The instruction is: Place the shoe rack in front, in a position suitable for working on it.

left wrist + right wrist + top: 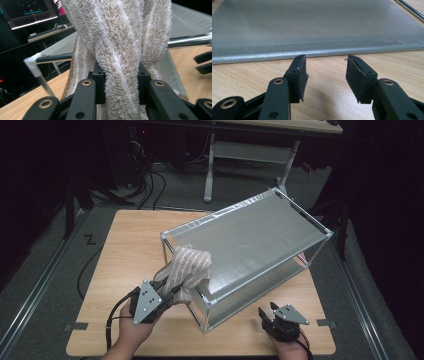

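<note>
Left gripper point(167, 296) clamped on striped towel point(189, 267); in the left gripper view, fingers point(99, 82) pinch a twisted fold of terry point(120, 50) between the pads. Towel bunched and draped over the near-left corner of the shelf rack point(260, 227), part on the grey fabric top, part hanging down the corner post toward the worktop point(135, 245).

Key relation: towel rises up and forward from the left fingers, long axis running roughly from the gripper toward the rack's top panel. Free end already over the shelf edge, held end below and just outside the corner. Probably calls for a lift up and inward over the rail, not a sideways pull.

Right gripper point(274, 320) low on the worktop at the rack's near-right end, well apart from the towel. Fingers point(299, 75) apart, nothing between them, pointed at the lower fabric shelf edge point(317, 51) just ahead.

Left hand clearly the nearer one. Risk, as a judgement: towel snagging on the corner post or rail during the lift.
</note>
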